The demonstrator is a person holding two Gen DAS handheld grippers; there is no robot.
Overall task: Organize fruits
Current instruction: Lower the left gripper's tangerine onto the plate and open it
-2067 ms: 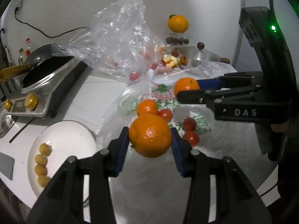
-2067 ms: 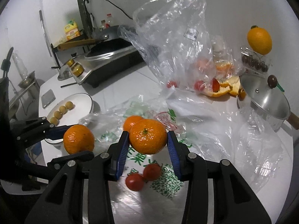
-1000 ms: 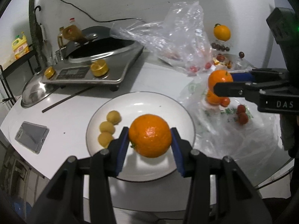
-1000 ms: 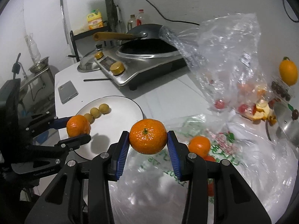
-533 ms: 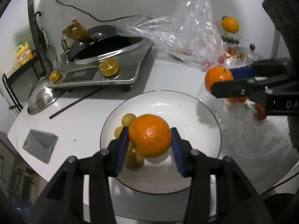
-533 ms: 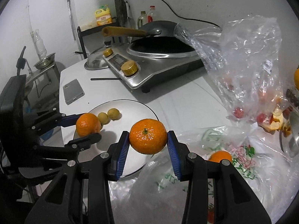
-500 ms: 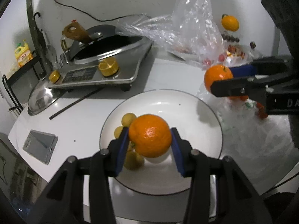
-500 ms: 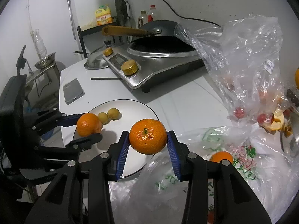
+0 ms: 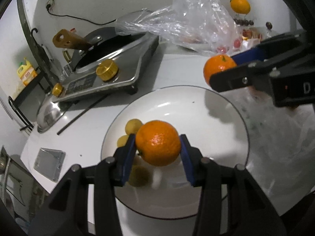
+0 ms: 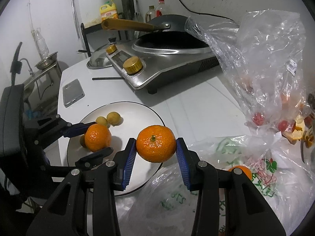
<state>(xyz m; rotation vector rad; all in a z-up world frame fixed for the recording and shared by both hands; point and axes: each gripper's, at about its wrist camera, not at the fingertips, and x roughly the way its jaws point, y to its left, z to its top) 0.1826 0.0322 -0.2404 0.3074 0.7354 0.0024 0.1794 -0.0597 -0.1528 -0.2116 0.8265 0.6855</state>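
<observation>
The left gripper [image 9: 158,151] has its blue-padded jaws closed on a round orange mandarin [image 9: 158,143], which it holds just above the round white ceramic plate [image 9: 206,122]. In the right wrist view this same fruit [image 10: 97,137] hangs over the left part of the plate [image 10: 137,114], near the small yellow-green round fruits [image 10: 113,117] that lie on the plate's far left side. Whether the mandarin touches the plate cannot be told.

The right gripper [image 10: 156,157] grips a second orange mandarin with a green stem end [image 10: 156,146] between its jaws. It hangs over the plate's right rim, beside the crumpled clear plastic bag with green and red print [image 10: 246,173] that is spread on the white surface [image 10: 196,102]. Another small orange fruit [image 10: 241,171] lies on that bag, partly hidden behind the gripper's right finger.

Behind the plate stands a silver induction cooker with gold knobs [image 10: 157,66] carrying a black wok with a wooden handle [image 10: 169,33]. A grey smartphone [image 10: 73,95] lies flat to the plate's left. A large puffed-up clear plastic bag [image 10: 265,59] rises on the right, with small red tomatoes [image 10: 258,118] inside its lower part.
</observation>
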